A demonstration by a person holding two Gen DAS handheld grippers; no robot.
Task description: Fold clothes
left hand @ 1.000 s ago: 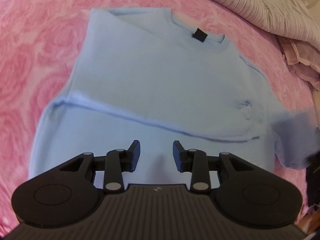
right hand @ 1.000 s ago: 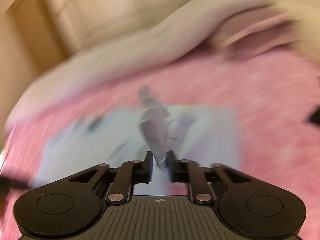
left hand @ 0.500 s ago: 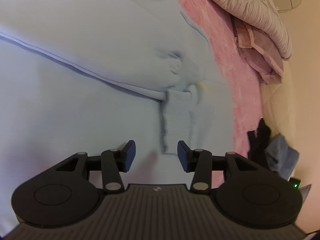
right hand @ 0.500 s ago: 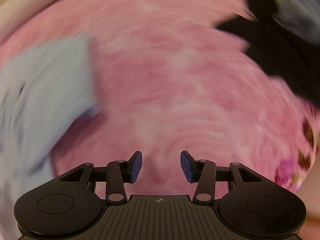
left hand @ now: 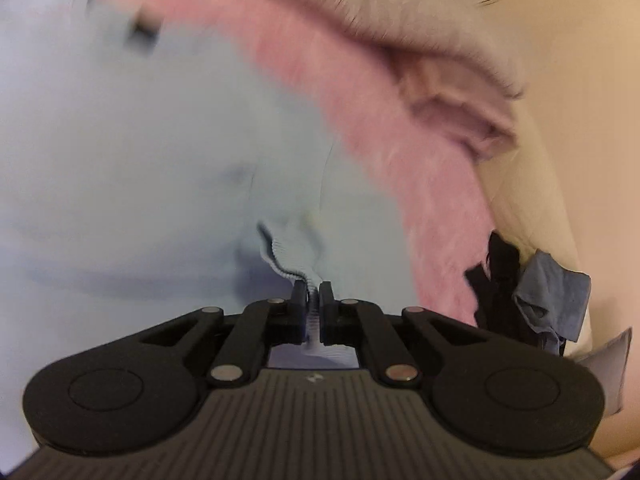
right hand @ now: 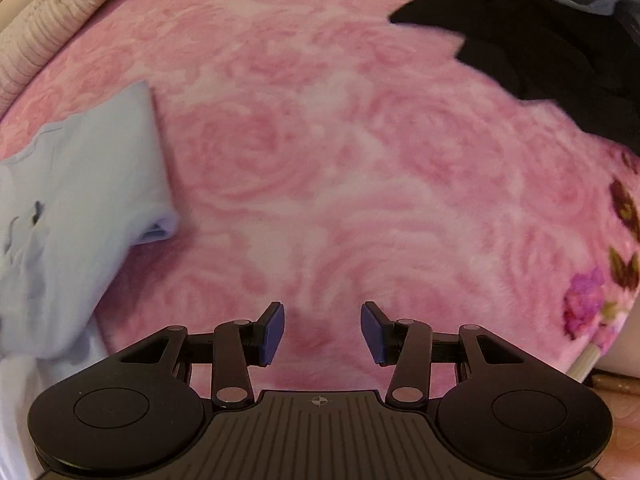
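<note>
The light blue sweatshirt [left hand: 160,168] was soft cloth with a ribbed cuff [left hand: 288,264]. The pink rose blanket [right hand: 340,160] looked fuzzy. The left gripper [left hand: 314,300] was matt black plastic with shiny metal pins.

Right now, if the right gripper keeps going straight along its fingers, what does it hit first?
Most likely bare pink blanket. The right gripper is open with nothing between its pads. The blue sweatshirt lies off to its left, dark clothes far right. Depth is unclear.

The sweatshirt [left hand: 140,152] is light blue with a small black tag [left hand: 142,32]. The blanket [right hand: 340,140] is pink with rose shapes. A black cloth [right hand: 540,40] and a grey-blue cloth [left hand: 556,300] lie nearby. The striped bedding [right hand: 48,32] is cream.
</note>
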